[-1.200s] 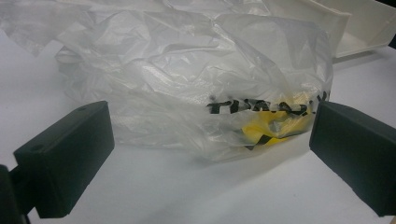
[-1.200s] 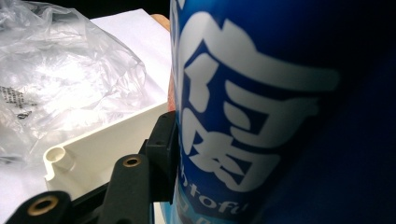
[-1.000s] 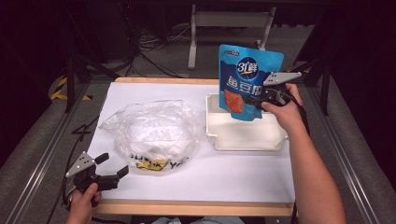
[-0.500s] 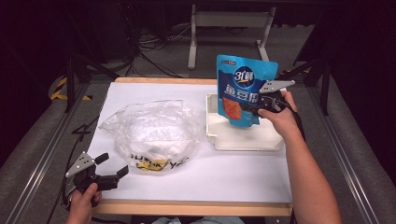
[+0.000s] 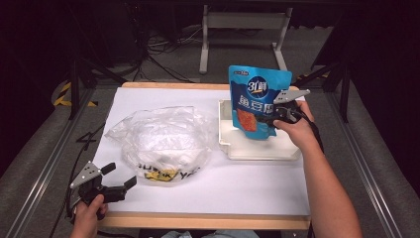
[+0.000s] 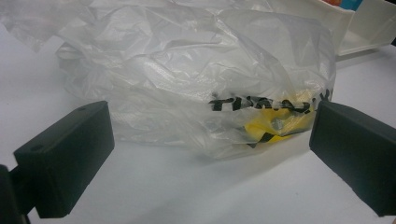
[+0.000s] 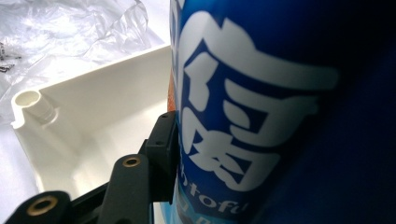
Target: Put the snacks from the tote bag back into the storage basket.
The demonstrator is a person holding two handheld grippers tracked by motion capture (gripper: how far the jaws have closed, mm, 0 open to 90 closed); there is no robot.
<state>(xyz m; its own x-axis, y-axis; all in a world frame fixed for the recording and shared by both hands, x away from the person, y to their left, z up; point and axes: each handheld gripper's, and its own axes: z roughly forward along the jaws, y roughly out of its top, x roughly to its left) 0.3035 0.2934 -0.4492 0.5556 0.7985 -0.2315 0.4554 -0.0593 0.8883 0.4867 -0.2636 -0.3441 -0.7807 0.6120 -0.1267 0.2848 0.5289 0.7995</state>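
Right gripper [image 5: 271,119] has its jaws clamped on the blue snack pouch [image 5: 257,101] – upright over the white tray [image 5: 257,151]. Left gripper [image 5: 119,179] sits wide open, facing the plastic bag [image 5: 161,141] on the desk [image 5: 223,183].

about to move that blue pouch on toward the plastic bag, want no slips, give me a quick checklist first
1. Right gripper shut on the blue pouch: ok, a jaw presses against its printed face in the right gripper view.
2. Pouch lifted off the white tray: ok, it hangs upright above the tray.
3. Left gripper ready: ok, jaws wide open, holding nothing, near the table's front edge.
4. Plastic bag open to take the pouch: cannot tell, it lies crumpled and its mouth is not visible.
5. Way from tray to bag: ok, bare white table between them.
6. Grip secure enough to carry: cannot tell, the far jaw is hidden behind the pouch.
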